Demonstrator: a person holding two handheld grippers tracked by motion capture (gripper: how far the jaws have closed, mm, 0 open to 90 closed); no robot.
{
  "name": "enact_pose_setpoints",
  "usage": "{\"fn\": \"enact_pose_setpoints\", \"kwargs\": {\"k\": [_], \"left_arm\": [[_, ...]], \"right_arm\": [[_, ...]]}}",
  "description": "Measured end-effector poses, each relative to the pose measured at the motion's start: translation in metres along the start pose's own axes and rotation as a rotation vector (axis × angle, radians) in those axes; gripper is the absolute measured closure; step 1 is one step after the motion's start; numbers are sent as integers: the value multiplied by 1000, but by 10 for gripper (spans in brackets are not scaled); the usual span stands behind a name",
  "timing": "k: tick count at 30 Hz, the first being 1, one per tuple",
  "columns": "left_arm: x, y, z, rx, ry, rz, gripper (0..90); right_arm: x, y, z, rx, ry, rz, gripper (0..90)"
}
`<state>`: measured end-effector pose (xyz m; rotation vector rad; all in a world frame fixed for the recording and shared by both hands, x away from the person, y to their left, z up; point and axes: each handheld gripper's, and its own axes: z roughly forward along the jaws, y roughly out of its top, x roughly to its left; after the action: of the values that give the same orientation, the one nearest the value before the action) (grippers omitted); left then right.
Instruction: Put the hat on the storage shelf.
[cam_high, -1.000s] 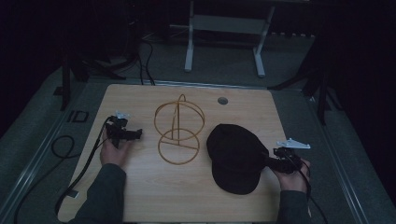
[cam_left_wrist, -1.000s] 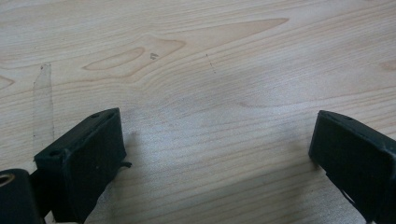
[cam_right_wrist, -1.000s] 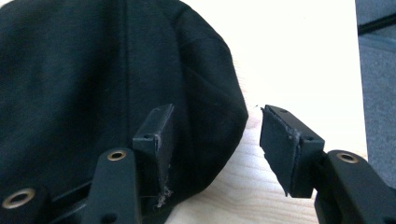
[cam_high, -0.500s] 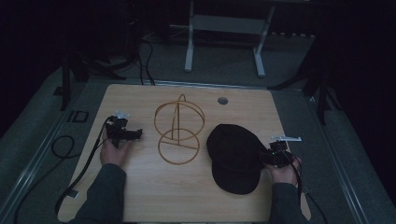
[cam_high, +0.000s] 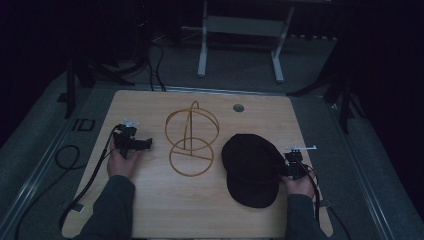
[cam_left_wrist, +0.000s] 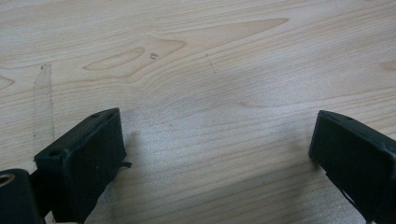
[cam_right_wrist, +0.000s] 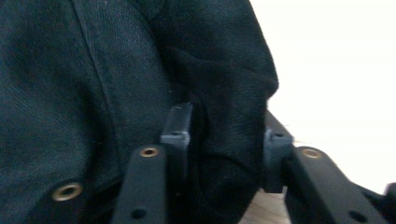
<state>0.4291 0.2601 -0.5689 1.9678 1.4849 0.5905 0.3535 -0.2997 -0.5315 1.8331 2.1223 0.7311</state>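
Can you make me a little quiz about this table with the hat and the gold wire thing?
1. True or false: the right gripper has a fold of the black cap between its jaws.
2. What stands between the left gripper and the cap: A) a cup, B) a gold wire stand, C) a book?
3. Fill in: the left gripper's jaws are spread wide over bare ____.

Key: 1 true; the jaws have just been closing and now pinch the cloth at the cap's edge. 2 B. 3 wood, the top of the table.
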Motion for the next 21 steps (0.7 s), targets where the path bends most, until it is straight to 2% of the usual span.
{"fn": "enact_pose_setpoints", "kwargs": {"k": [7,11,16,18,21], "left_arm": [[0,0,0,0,0,-1,30],[0,0,0,0,0,-1,30],[0,0,0,0,1,-1,30],[0,0,0,0,1,-1,30],[0,0,0,-1,1,-3,31]], "right_arm": [[-2,6,0,42,8,27,715],[-3,10,-1,60,7,102,740],[-3,13,-3,60,5,113,756],[-4,15,-3,64,19,125,763],[-8,19,-5,62,75,160,768]]}}
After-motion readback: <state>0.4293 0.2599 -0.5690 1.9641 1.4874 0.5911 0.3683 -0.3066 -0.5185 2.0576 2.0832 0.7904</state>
